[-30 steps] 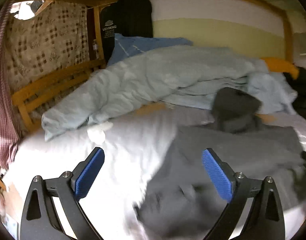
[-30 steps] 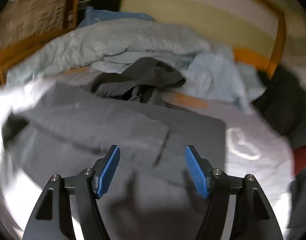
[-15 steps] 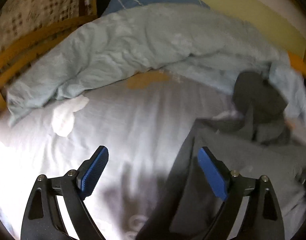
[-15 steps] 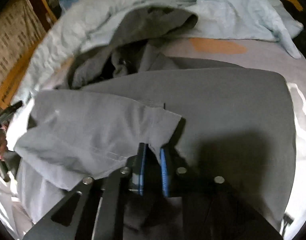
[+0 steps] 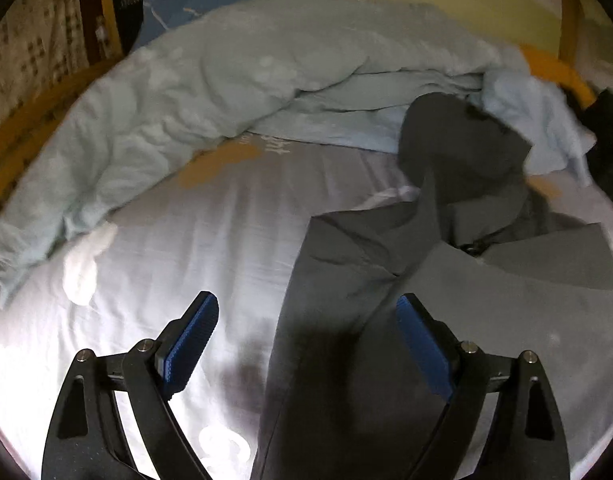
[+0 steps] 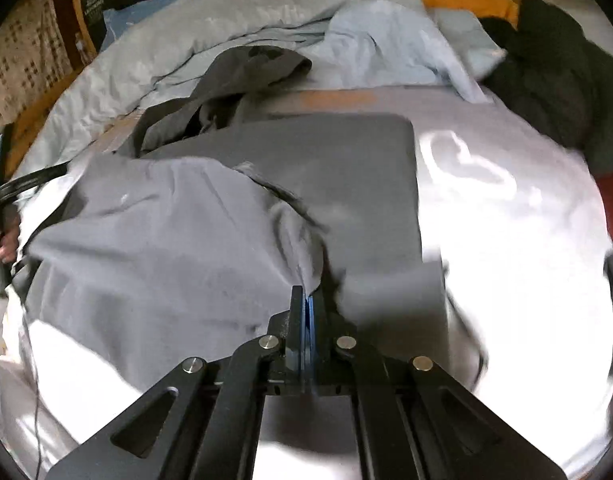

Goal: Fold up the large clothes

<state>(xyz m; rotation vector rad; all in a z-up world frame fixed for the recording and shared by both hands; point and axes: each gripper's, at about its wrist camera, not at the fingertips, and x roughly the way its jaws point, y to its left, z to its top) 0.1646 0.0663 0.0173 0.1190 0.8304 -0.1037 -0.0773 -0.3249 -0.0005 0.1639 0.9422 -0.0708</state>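
A large dark grey garment lies spread on the white bed sheet, its hood bunched at the far end. My left gripper hangs open over the garment's left edge, with one pad above the sheet, the other above the cloth, and nothing gripped. My right gripper is shut on the edge of a folded-over grey sleeve, which bunches up at the pads. The garment's flat body lies beyond it. In the right wrist view, the left gripper and the hand holding it show at the far left edge.
A rumpled pale blue duvet lies along the far and left side of the bed. A small white cloth sits on the sheet at the left. Dark clothes are piled at the far right. A wooden bed frame borders the left.
My right gripper has closed on the sleeve's edge and drawn it up into a bunch. My left gripper has dropped and come in over the garment's left edge, still open.
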